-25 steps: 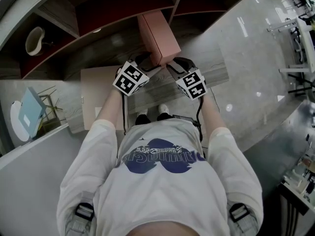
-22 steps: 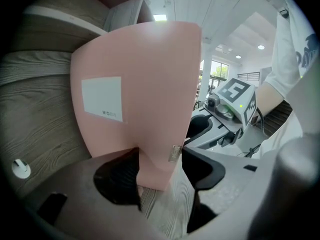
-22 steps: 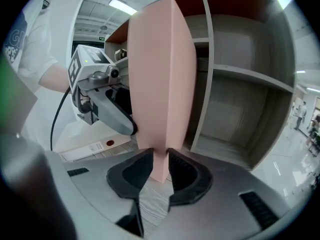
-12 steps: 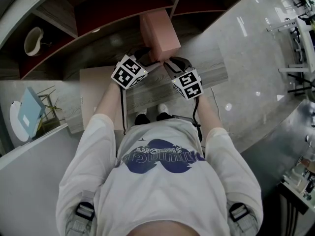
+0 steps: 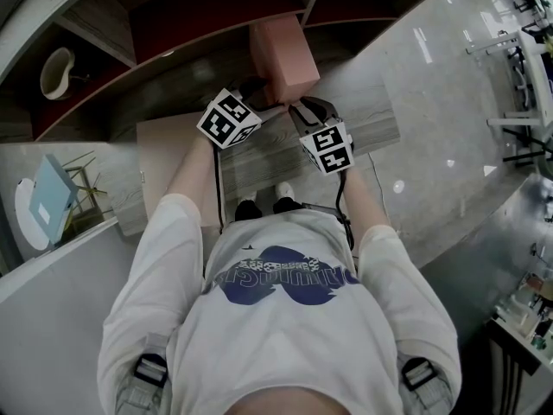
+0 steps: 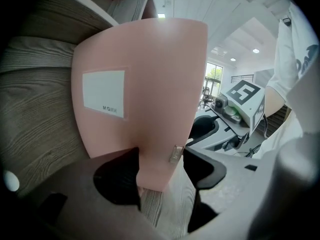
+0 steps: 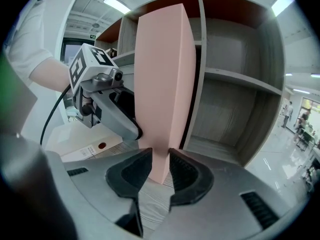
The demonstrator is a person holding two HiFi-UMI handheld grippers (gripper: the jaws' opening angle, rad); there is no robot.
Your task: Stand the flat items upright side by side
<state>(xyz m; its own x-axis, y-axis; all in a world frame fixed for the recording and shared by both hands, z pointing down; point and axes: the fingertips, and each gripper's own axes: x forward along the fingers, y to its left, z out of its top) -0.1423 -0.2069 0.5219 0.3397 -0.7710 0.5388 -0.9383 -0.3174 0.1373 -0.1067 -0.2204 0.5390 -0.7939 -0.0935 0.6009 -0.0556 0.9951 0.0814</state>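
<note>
Currently the shelf unit point(image 5: 199, 15) closes off the far side of your workspace, its compartments open behind the wood-grain table point(image 5: 380, 124) that carries the work. Two items are noted on the table. A beige box point(image 5: 168, 158) lies flat at your left. A pink box point(image 5: 285, 54) stands upright straight ahead, just before the shelf unit, with its long axis vertical and a narrow side toward you. Your left gripper point(image 6: 161, 156) has its jaws set wide across the lower end of the pink box, one pad on the side that bears the white label point(image 6: 103, 93) and the other on the opposite side. This reads as a hold, though in my judgement a light one. Your right gripper point(image 7: 160, 166) has just been closing its jaws and now pinches the bottom near corner of the same box between narrow-set pads. Finding for the next move: the pink box sits between both grippers and already stands. In my judgement it needs only a check that it stays up when let go. The beige box lies to the left of the pink box, just beside your left gripper and apart from the right, so your left hand is the nearer. Its long sides appear to run toward you, though your arm hides part of it. To stand beside the pink box it would have to be tipped up onto an edge.
</note>
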